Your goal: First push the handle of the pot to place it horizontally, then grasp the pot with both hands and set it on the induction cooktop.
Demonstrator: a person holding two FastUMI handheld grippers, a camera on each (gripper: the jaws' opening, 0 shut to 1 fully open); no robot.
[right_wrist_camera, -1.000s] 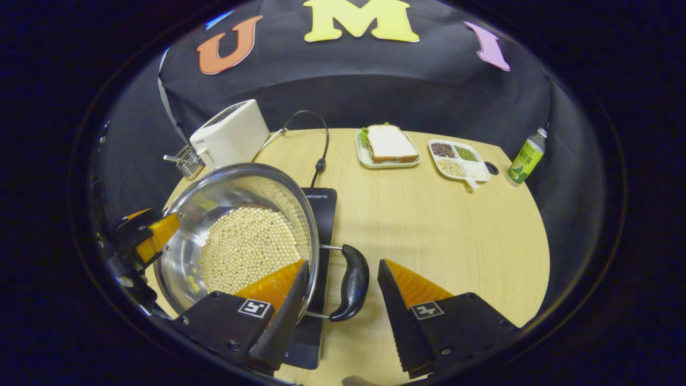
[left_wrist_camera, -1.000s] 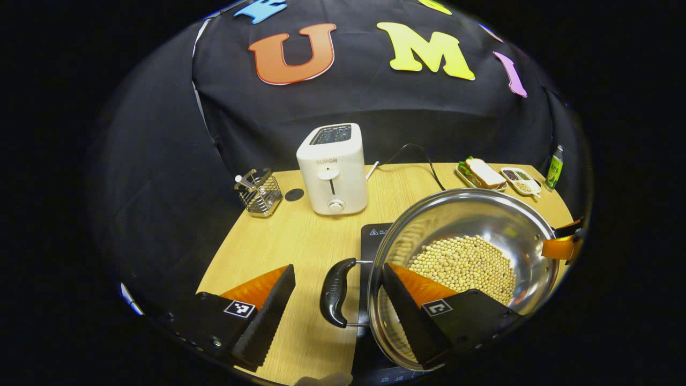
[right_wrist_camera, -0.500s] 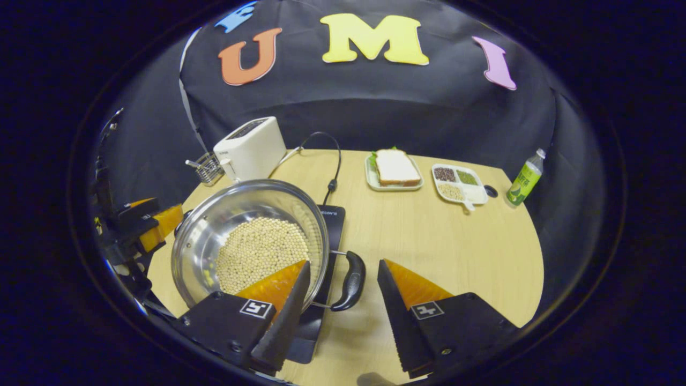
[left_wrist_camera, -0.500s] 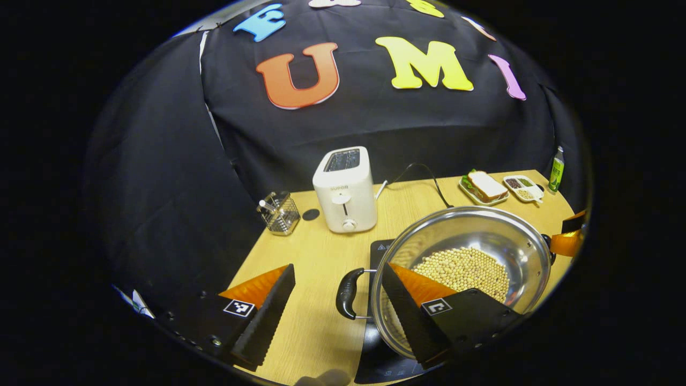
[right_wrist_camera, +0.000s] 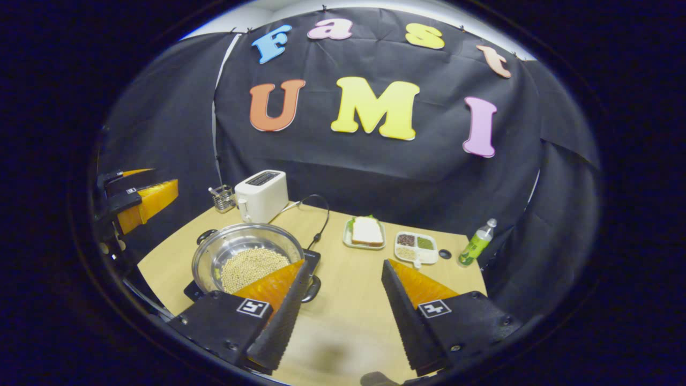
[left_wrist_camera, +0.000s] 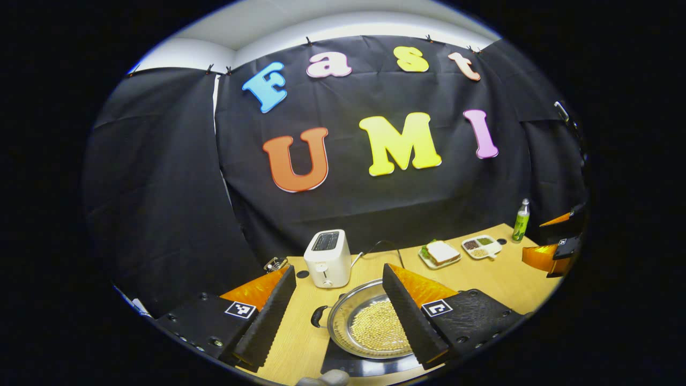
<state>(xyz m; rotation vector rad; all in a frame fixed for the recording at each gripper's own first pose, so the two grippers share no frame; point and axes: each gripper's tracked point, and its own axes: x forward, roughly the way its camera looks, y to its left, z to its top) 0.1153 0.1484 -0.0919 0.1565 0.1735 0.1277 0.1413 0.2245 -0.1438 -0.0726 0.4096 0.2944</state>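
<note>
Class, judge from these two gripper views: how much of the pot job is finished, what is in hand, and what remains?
Done: the steel pot of pale beans sits on the black induction cooktop, its black side handles level. In hand: nothing; the left gripper and right gripper are open, raised clear of the pot. Left: apparently nothing of the task itself.
</note>
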